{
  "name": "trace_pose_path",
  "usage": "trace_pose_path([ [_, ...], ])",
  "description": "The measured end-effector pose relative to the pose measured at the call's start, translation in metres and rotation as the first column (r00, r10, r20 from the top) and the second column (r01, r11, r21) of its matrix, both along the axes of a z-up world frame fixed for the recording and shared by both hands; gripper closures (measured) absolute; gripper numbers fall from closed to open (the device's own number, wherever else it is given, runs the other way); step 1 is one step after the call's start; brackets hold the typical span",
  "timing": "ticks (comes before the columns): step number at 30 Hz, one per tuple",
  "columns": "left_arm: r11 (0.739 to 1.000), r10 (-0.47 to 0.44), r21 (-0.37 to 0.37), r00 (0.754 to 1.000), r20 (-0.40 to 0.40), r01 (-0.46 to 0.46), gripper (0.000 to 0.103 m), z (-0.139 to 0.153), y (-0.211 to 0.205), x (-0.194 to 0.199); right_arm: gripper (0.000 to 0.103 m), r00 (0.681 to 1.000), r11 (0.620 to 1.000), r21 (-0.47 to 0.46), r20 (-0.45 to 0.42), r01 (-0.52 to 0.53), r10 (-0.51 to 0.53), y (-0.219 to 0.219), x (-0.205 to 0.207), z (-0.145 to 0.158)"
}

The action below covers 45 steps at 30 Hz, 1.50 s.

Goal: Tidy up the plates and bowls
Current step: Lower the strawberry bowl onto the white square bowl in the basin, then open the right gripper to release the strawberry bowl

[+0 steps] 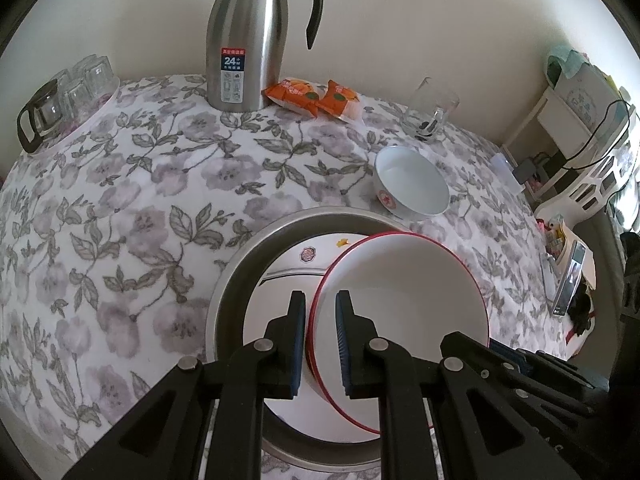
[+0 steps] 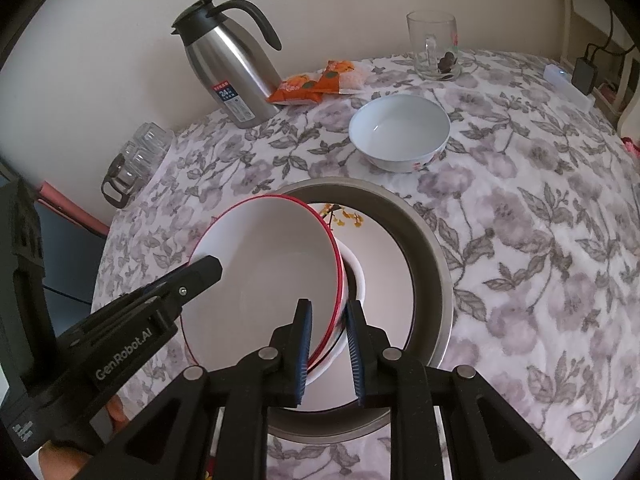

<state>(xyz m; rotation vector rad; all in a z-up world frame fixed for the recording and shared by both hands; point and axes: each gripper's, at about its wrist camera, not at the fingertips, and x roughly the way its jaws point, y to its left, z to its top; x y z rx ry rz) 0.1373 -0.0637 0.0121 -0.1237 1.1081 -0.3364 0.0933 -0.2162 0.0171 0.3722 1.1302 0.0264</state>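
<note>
A round table draped in a white cloth printed with grey-purple flowers (image 1: 152,184) fills both views. On it, at lower centre of each frame, sits a wide round stainless-steel basin (image 2: 432,248), with a white plate bearing a yellow flower motif (image 2: 380,240) lying inside it. Tilted above the basin is a white bowl with a red rim (image 1: 404,280), held on two sides: the left gripper (image 1: 320,340) is clamped on its near-left rim, blue pads on either side of the wall, and the right gripper (image 2: 329,344) grips the bowl's right edge, its jaws nearly closed around the rim. In the right wrist view the left gripper enters from the lower left of the frame, its tip over the bowl's left edge. A tall brushed-steel thermos jug with a black handle and lid (image 1: 244,40) stands at the upper centre of the left view. Above and to the right of the basin rests a smaller white bowl with a red mark on its side (image 1: 412,188), apart from the basin. Farther up are a clear glass mug (image 2: 434,46), two orange snack packets (image 1: 316,98) beside the jug, and a cluster of upturned clear glasses (image 1: 76,88) at the upper left.
</note>
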Motion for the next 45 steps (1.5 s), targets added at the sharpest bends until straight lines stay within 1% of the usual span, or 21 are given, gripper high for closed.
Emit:
trace_pose_path([
  [15,1.0,0.013,-0.008,1.0,0.01,-0.013,0.09,0.003,0.004,0.0,0.082,1.0,1.0,0.012,0.021,0.015,-0.015,-0.009,-0.002,0.005],
  [20,1.0,0.02,-0.016,0.999,0.027,-0.02,0.089,0.01,0.007,-0.001,0.082,0.998,1.0,0.008,0.06,0.01,-0.01,-0.007,-0.006,0.017],
  [22,0.999,0.026,-0.021,0.999,0.037,-0.025,0.087,0.013,0.01,-0.002,0.082,0.997,1.0,0.002,0.081,0.009,-0.009,-0.007,-0.007,0.022],
  [25,0.999,0.039,-0.031,0.998,0.05,-0.037,0.086,0.02,0.014,-0.003,0.082,0.995,1.0,-0.007,0.102,0.009,-0.008,-0.006,-0.008,0.027],
  [27,0.999,0.048,-0.029,0.997,0.056,-0.046,0.085,0.022,0.017,-0.003,0.082,0.994,1.0,-0.015,0.107,0.011,-0.01,-0.006,-0.008,0.028],
  [28,0.998,0.053,-0.029,0.997,0.057,-0.052,0.08,0.022,0.018,-0.002,0.082,0.994,1.0,-0.016,0.108,0.014,-0.012,-0.007,-0.008,0.028],
  [29,0.998,0.06,-0.027,0.997,0.057,-0.059,0.071,0.022,0.019,-0.002,0.082,0.994,1.0,-0.018,0.107,0.017,-0.015,-0.007,-0.008,0.028],
  [30,0.997,0.069,-0.022,0.996,0.057,-0.068,0.067,0.022,0.021,-0.002,0.075,0.994,1.0,-0.017,0.108,0.019,-0.017,-0.008,-0.008,0.028],
  [31,0.997,0.078,-0.012,0.995,0.059,-0.077,0.061,0.023,0.022,-0.001,0.066,0.994,1.0,-0.018,0.109,0.022,-0.02,-0.009,-0.008,0.028],
  [33,0.996,0.092,0.001,0.994,0.062,-0.092,0.056,0.023,0.024,-0.001,0.06,0.993,0.999,-0.028,0.115,0.031,-0.027,-0.01,-0.008,0.028],
  [35,0.994,0.105,-0.004,0.993,0.053,-0.105,0.049,0.022,0.027,0.0,0.055,0.992,0.999,-0.034,0.121,0.041,-0.037,-0.011,-0.008,0.029],
  [37,0.992,0.123,0.001,0.991,0.045,-0.123,0.045,0.02,0.03,0.001,0.044,0.991,0.998,-0.033,0.123,0.05,-0.045,-0.014,-0.008,0.029],
  [39,0.991,0.136,0.01,0.99,0.041,-0.137,0.041,0.019,0.033,0.002,0.041,0.991,0.998,-0.035,0.122,0.057,-0.053,-0.015,-0.008,0.028],
  [40,0.99,0.143,0.013,0.989,0.04,-0.143,0.039,0.019,0.033,0.003,0.036,0.991,0.997,-0.036,0.121,0.061,-0.057,-0.016,-0.007,0.028],
  [42,0.988,0.155,0.017,0.987,0.037,-0.155,0.036,0.018,0.036,0.003,0.031,0.991,0.997,-0.036,0.116,0.067,-0.062,-0.017,-0.007,0.026],
  [44,0.986,0.164,0.019,0.986,0.034,-0.165,0.027,0.016,0.037,0.004,0.028,0.992,0.997,-0.036,0.111,0.067,-0.063,-0.018,-0.006,0.024],
  [45,0.985,0.169,0.019,0.985,0.035,-0.17,0.025,0.016,0.038,0.004,0.024,0.992,0.997,-0.036,0.112,0.068,-0.064,-0.018,-0.006,0.023],
])
